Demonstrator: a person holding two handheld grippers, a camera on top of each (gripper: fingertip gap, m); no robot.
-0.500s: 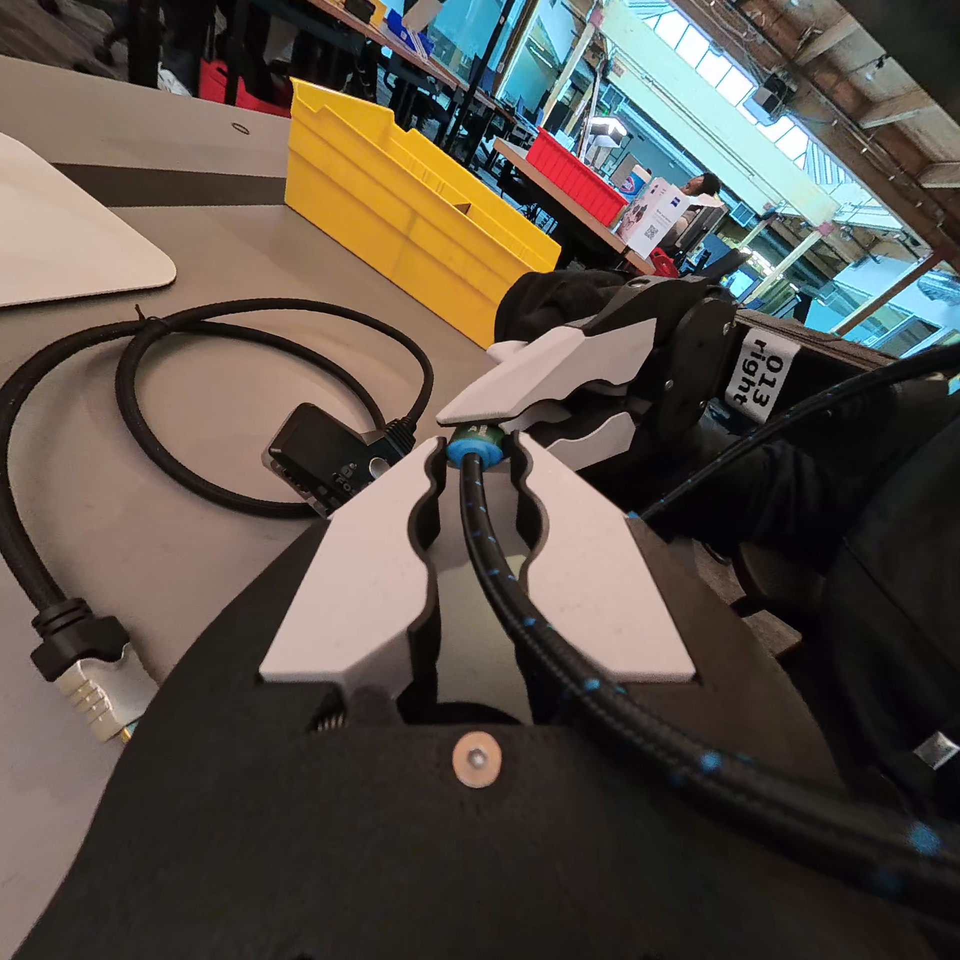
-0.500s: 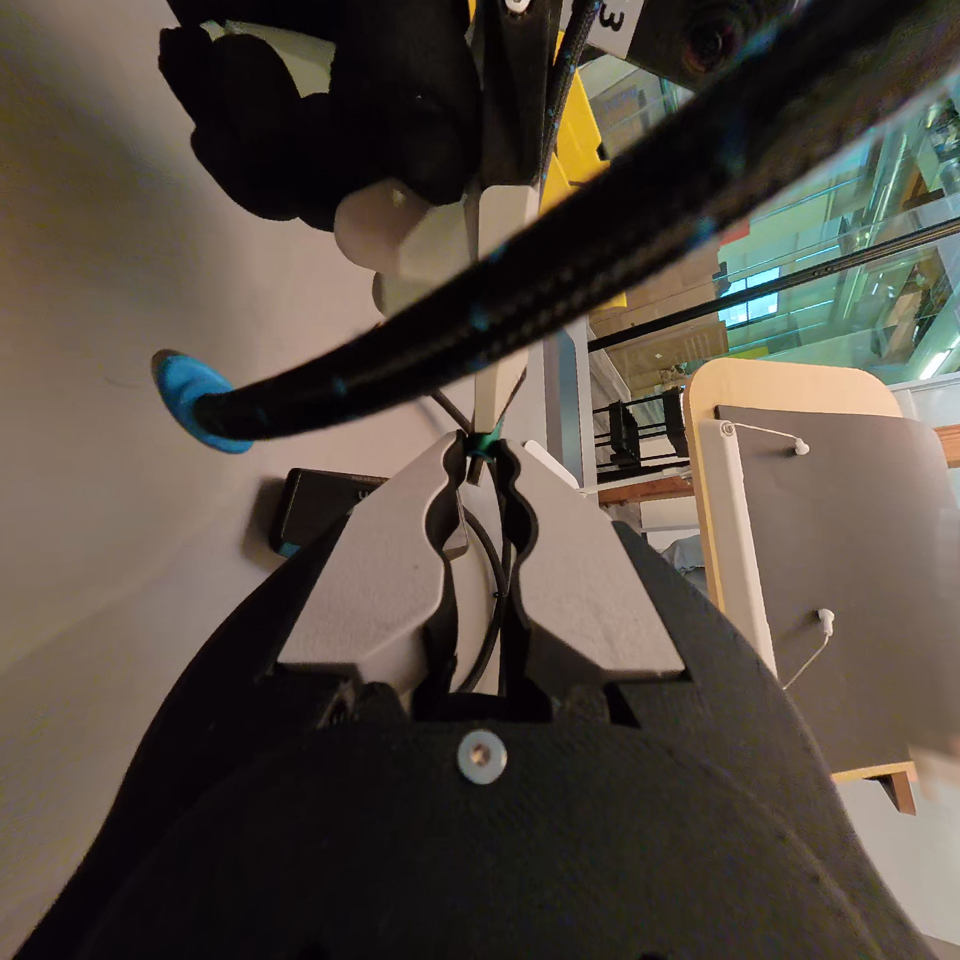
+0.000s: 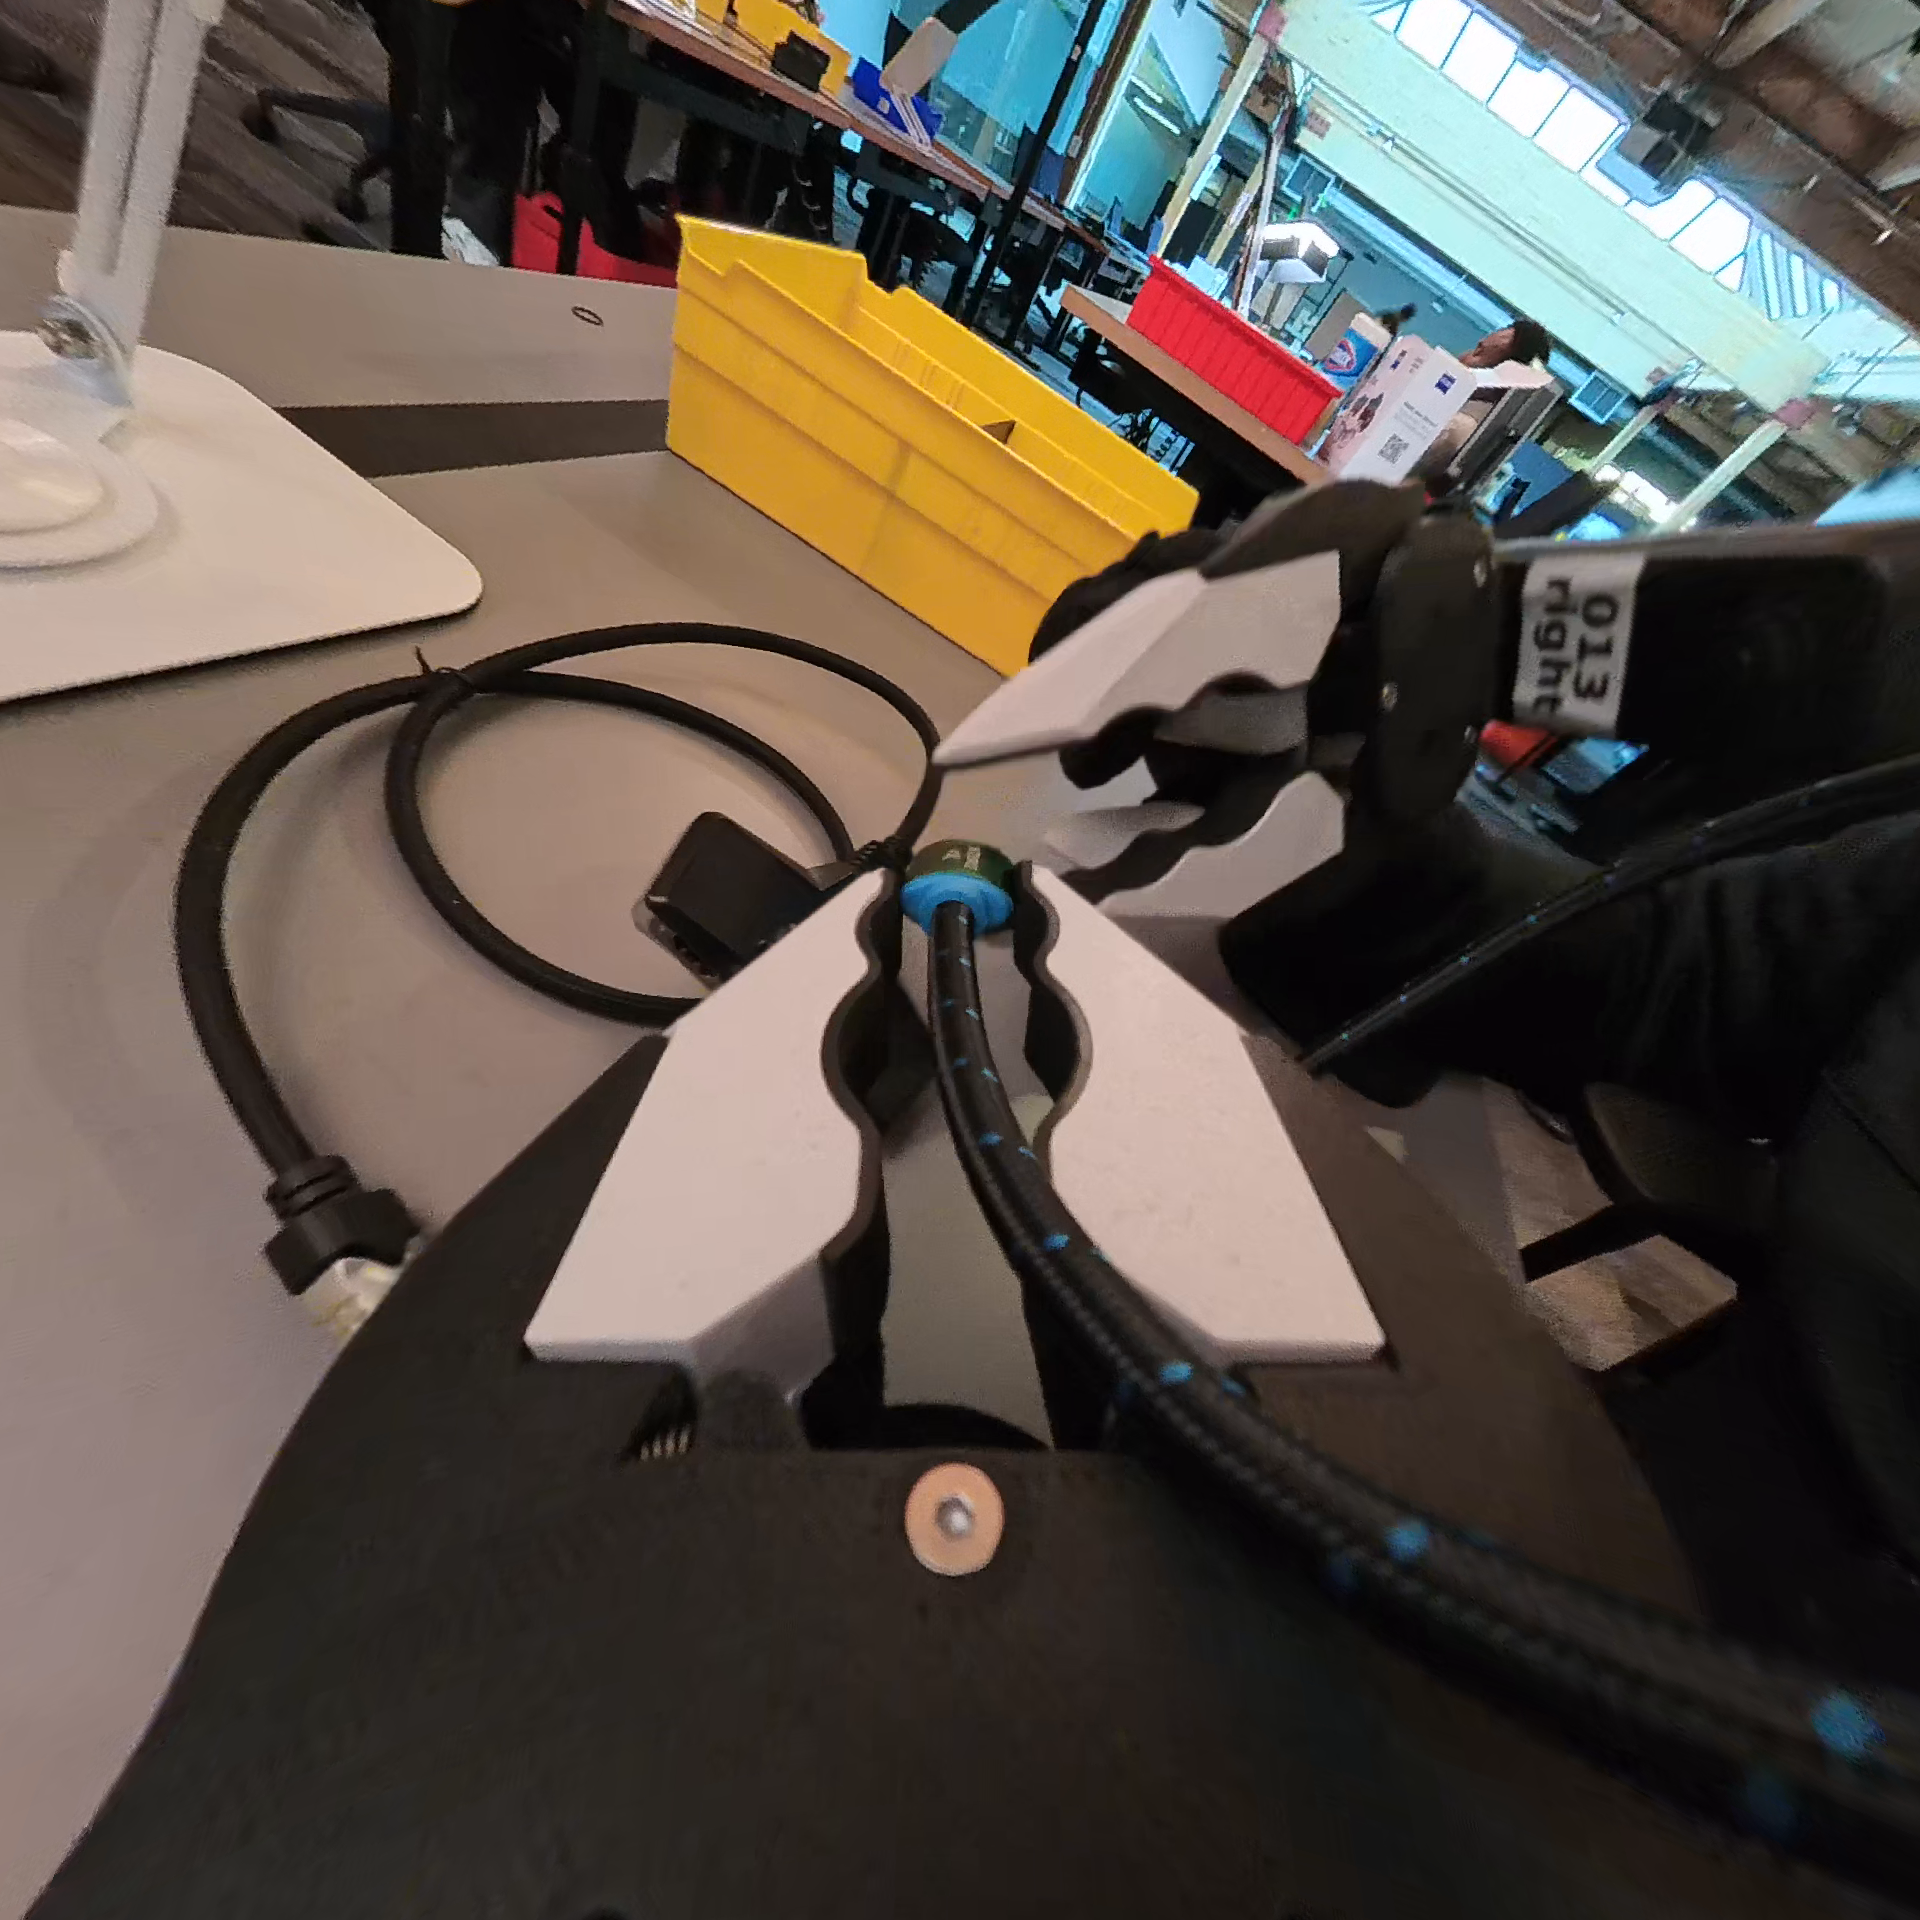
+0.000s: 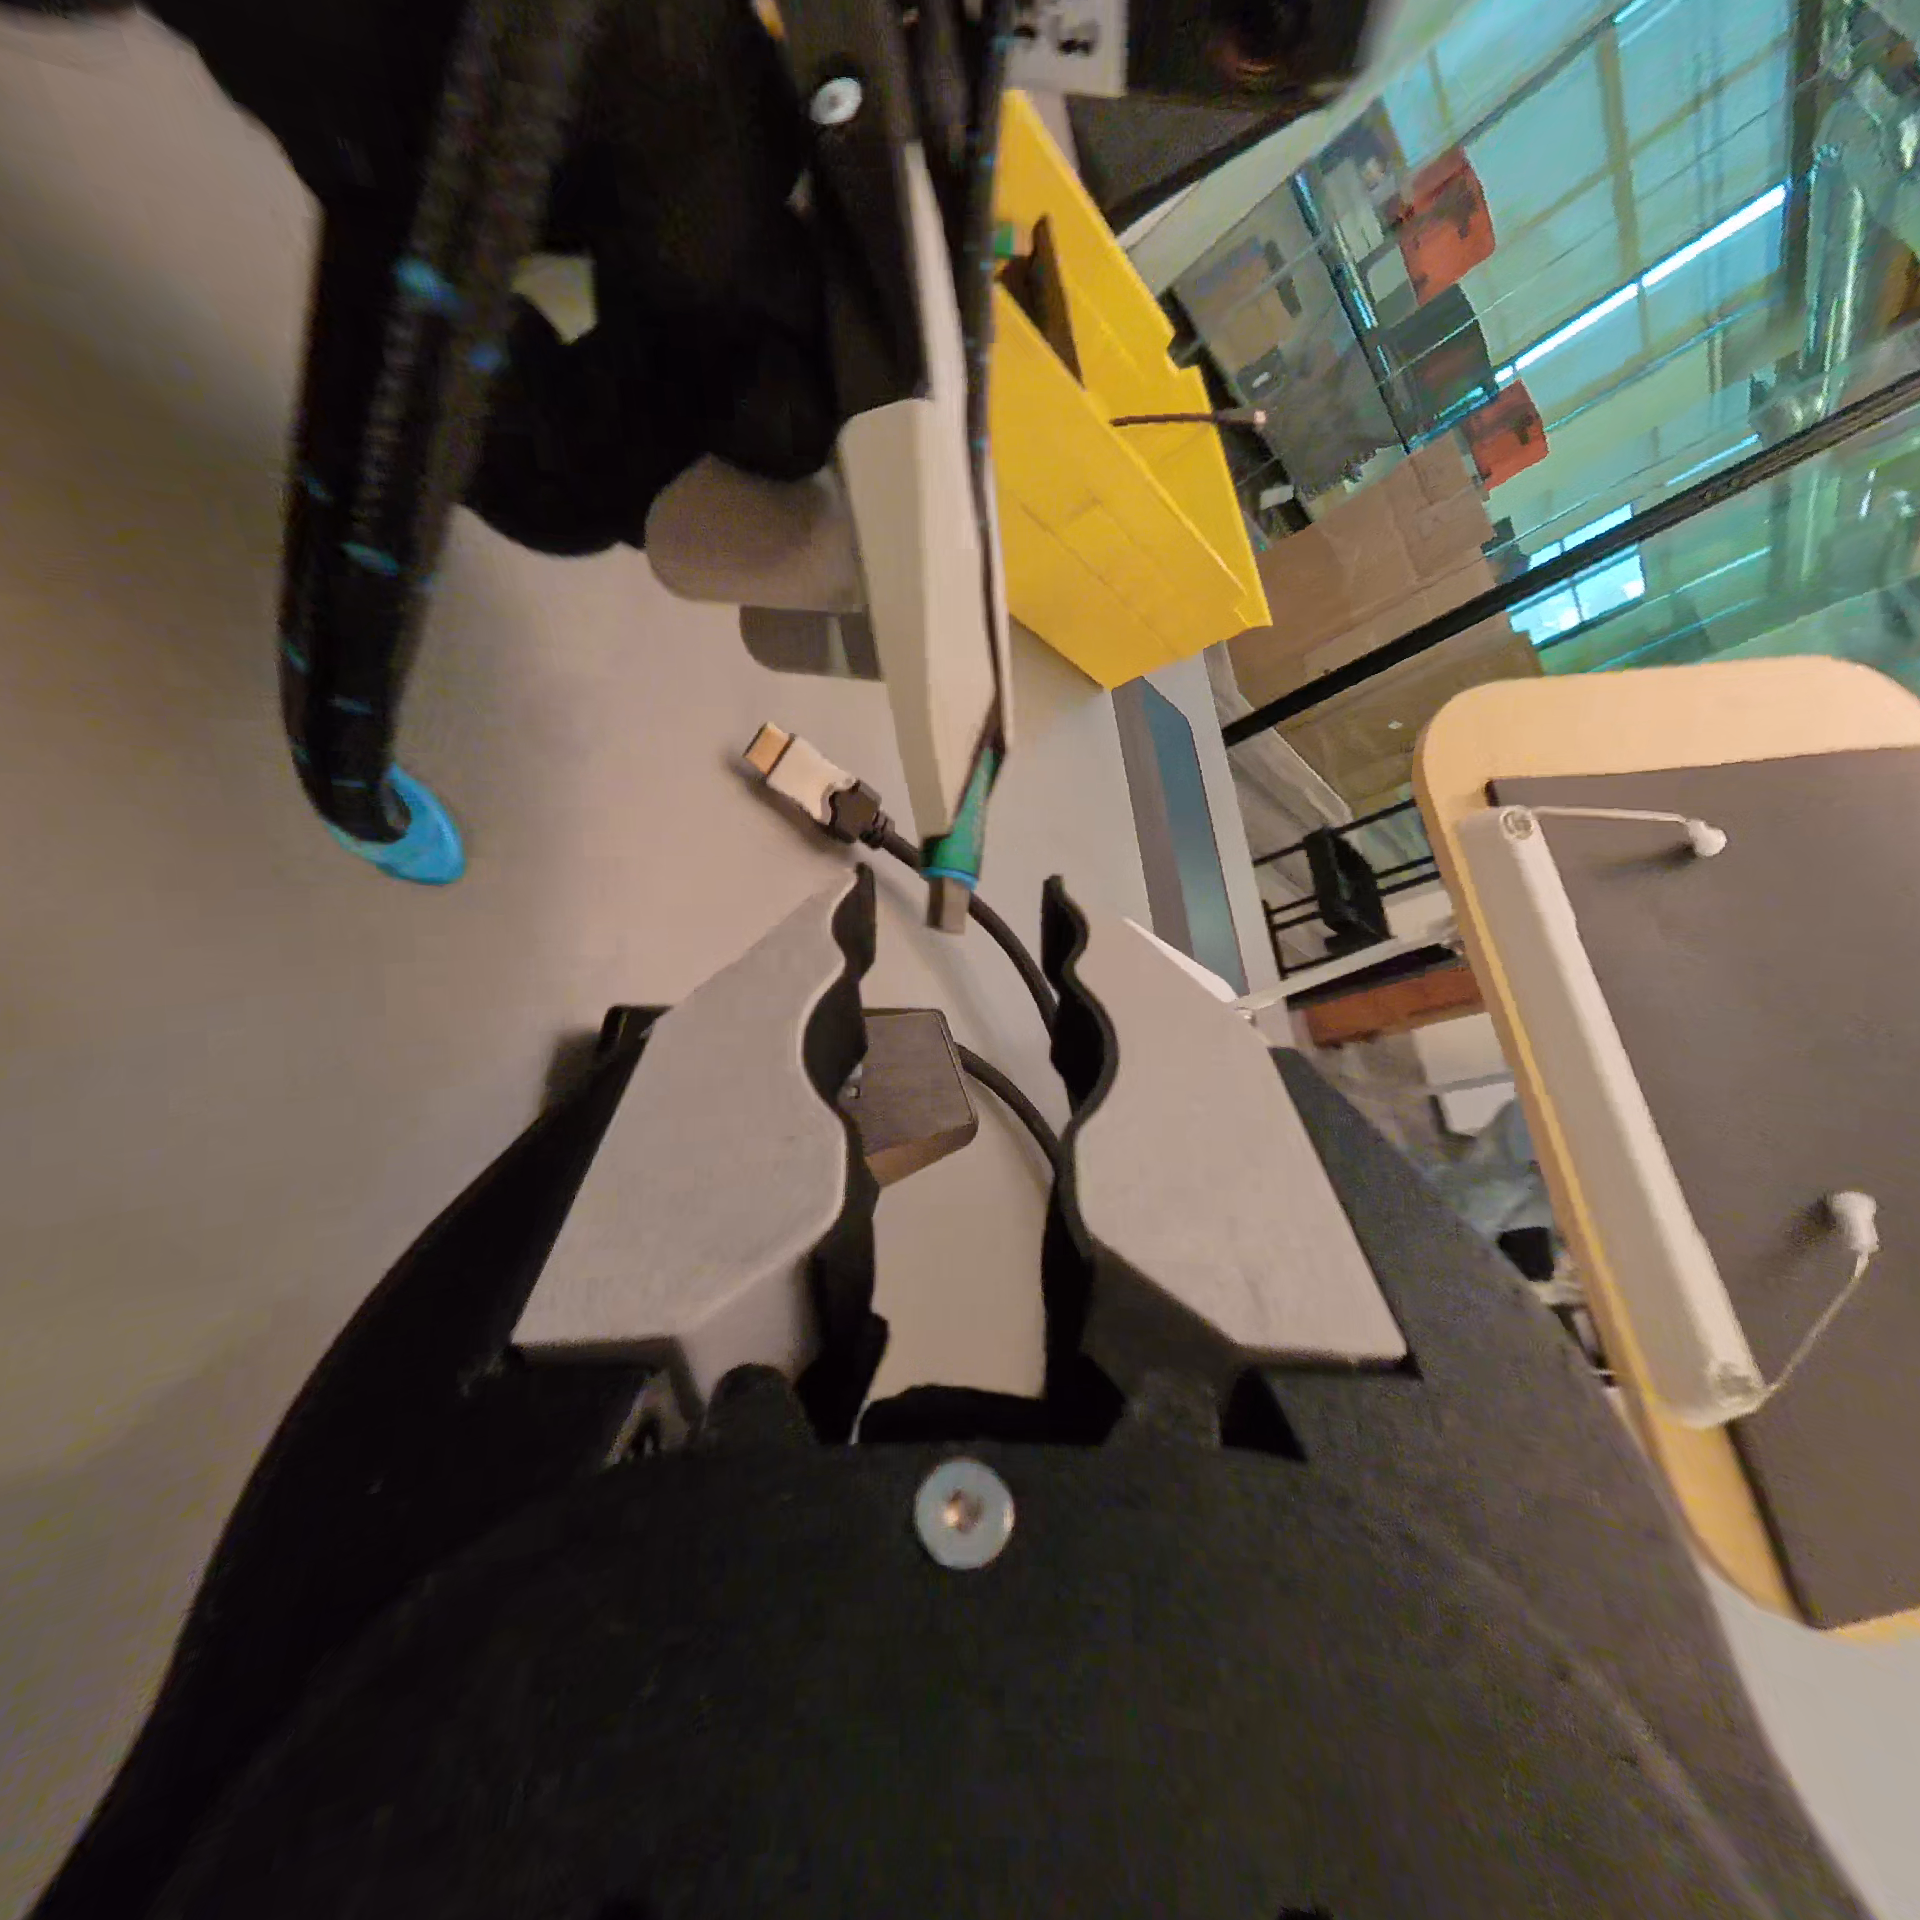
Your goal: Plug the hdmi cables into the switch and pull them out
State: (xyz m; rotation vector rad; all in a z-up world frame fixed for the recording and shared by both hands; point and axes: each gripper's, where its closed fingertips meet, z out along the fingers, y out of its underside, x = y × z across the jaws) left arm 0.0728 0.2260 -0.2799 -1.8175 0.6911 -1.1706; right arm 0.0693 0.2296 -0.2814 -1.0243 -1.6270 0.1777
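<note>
The left gripper (image 3: 951,902) pinches the HDMI plug (image 3: 954,871) by its stiff blue-collared body, the braided cable springy behind. At three o'clock, the right gripper (image 4: 951,902) hovers, jaws spread, over the light switch (image 4: 914,1091) on the desk (image 3: 540,520).

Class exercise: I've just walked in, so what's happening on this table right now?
A person works two handheld grippers over a grey table. The left gripper, jaws shut, holds the blue-collared HDMI plug in the air, unplugged. The right gripper hangs open above the small black switch. A second black cable lies loose.
</note>
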